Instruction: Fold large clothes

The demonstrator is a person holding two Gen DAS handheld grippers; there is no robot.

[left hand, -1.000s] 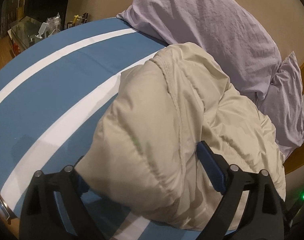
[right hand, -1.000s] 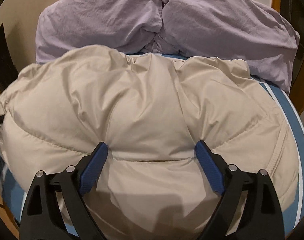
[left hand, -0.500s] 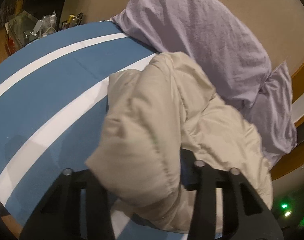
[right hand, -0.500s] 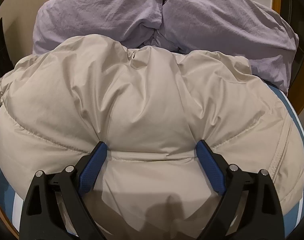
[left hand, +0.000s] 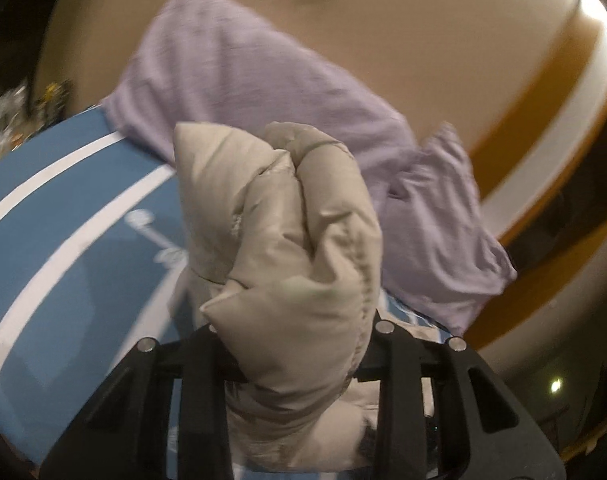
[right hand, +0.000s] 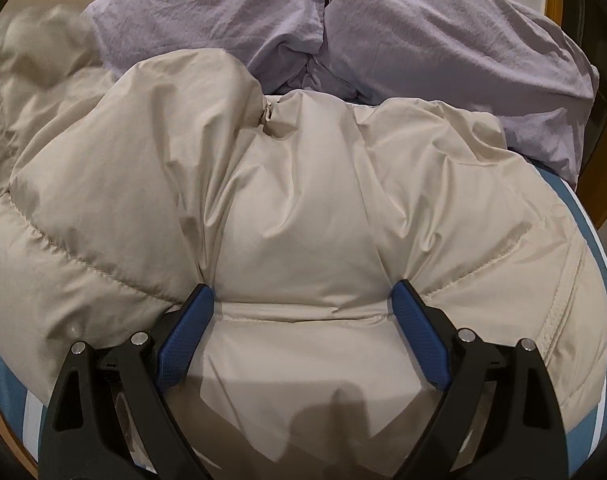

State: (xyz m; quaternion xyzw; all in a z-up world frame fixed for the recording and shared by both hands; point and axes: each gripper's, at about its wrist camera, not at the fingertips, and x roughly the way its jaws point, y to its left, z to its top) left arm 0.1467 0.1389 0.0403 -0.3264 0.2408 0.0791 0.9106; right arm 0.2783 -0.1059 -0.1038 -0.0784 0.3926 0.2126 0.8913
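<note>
A beige puffer jacket lies on a bed with a blue and white striped cover. My left gripper is shut on a bunched fold of the jacket and holds it lifted above the bed; its fingertips are hidden by the fabric. My right gripper is open, its blue pads pressed down on the jacket's near part, a fingertip each side of a padded panel. The lifted part shows blurred at the far left in the right wrist view.
Two lilac pillows lie against the beige headboard wall behind the jacket. A side table with small items stands past the bed's far left. Wooden trim runs at the right.
My left gripper closed on the jacket's edge and raised it, bunching the fabric and swinging toward the pillows. My right gripper stayed open, pressing on the jacket.
</note>
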